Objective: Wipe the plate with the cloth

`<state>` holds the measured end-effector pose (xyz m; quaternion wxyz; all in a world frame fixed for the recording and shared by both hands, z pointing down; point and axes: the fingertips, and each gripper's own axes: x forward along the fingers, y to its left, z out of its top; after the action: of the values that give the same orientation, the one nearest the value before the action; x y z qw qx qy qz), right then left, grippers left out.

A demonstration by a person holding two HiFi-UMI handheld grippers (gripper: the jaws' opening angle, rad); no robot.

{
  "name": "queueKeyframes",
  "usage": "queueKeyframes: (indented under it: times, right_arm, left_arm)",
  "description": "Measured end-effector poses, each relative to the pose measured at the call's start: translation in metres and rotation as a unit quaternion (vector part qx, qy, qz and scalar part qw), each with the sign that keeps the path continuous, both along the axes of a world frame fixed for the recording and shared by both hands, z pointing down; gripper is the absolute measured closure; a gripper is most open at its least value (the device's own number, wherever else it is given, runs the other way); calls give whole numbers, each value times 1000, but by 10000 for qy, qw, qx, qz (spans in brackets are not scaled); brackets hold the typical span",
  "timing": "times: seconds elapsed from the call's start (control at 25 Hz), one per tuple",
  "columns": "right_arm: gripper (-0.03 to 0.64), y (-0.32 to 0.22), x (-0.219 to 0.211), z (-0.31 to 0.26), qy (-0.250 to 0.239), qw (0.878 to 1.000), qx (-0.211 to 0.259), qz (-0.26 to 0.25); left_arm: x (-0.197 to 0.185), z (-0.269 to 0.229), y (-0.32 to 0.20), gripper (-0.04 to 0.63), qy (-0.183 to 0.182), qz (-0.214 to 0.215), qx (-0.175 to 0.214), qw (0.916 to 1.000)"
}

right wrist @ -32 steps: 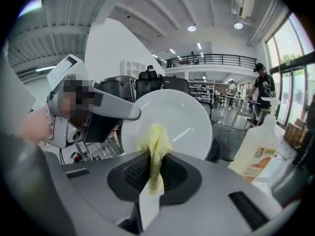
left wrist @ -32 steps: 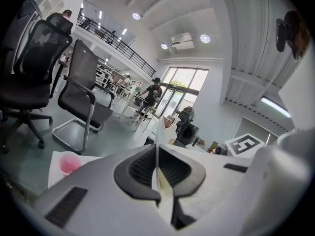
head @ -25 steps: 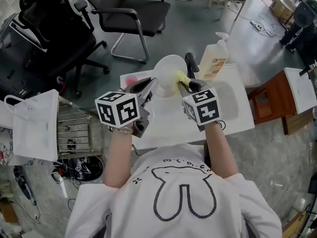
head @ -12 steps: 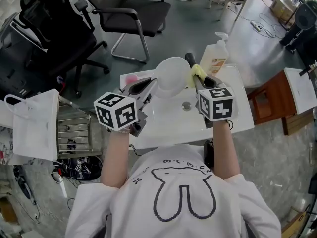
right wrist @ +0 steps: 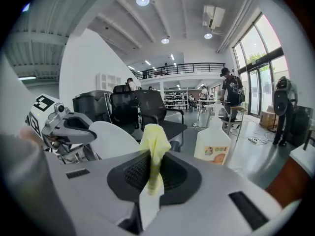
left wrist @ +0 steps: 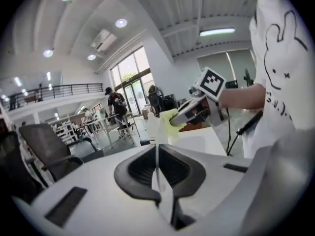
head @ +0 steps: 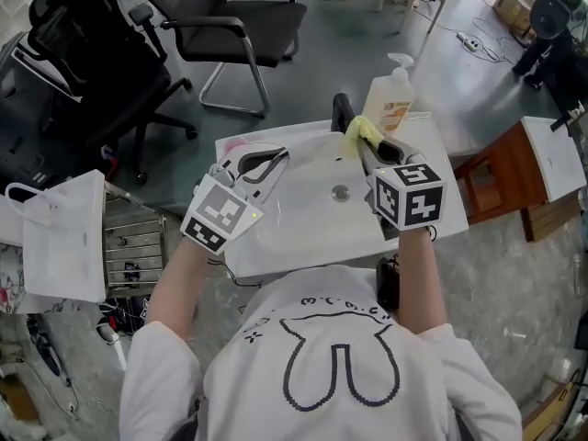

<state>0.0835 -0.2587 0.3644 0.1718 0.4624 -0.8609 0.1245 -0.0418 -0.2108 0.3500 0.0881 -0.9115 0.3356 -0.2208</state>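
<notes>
At your far left a white bag [head: 64, 237] hangs beside a wire rack [head: 136, 244], with black chairs [head: 234, 21] on the floor beyond. Your left tool [left wrist: 157, 156] is clamped narrow on the rim of the white plate [right wrist: 115, 140] — its own view shows the plate edge-on, a thin white line pinched between the dark pads. It holds the plate up off the white sink [head: 303, 223], with the plate's face turned towards your other hand. The sink's drain [head: 341, 191] shows in the basin between your two hands. Right of the plate, your right tool [right wrist: 151, 171] is closed on the yellow cloth [right wrist: 154, 144], which is bunched between the pads and pokes out past the tips. The cloth sits close beside the plate's right edge, near the black tap [head: 342, 110] — whether it touches the plate cannot be told. Farther right, a soap bottle [head: 390, 104] with a pump top stands upright at the back corner of the sink.
</notes>
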Motion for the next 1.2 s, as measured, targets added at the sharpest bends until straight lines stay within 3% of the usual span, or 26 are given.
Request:
queueKeyframes:
  times: [0.16,0.32,0.48,0.64,0.72,0.96,1.2]
  right_arm:
    - [568,3,0,-8,-96,9999,43,-61]
    - [568,5,1,-14,-210,9997,85,-97]
    - [568,7,1,-19,-63,9996,209,-163]
    - [568,12,-6,-34,-49,9986,379,-367]
    - [568,16,-15,-40,-59,9976,455,-518]
    - [568,43,-68,-55,-33,9857,797,-1484]
    - [568,63,-104,-39,629,9693,790,-2241]
  left_arm:
    - [1,2,3,577,-707,372,718,9942]
    - [3,3,5,577,-1410,617,1535,9761]
    - [4,4,7,577,-2067,745,2295,9482]
    - [6,6,8,577,-2751,925,2991,9090]
    - [6,7,9,577,-2928,981,3187,8962]
    - [9,4,10,577,-3200,1110,3585,8699]
    - [17,6,15,577,-3427,1252,3806,8497]
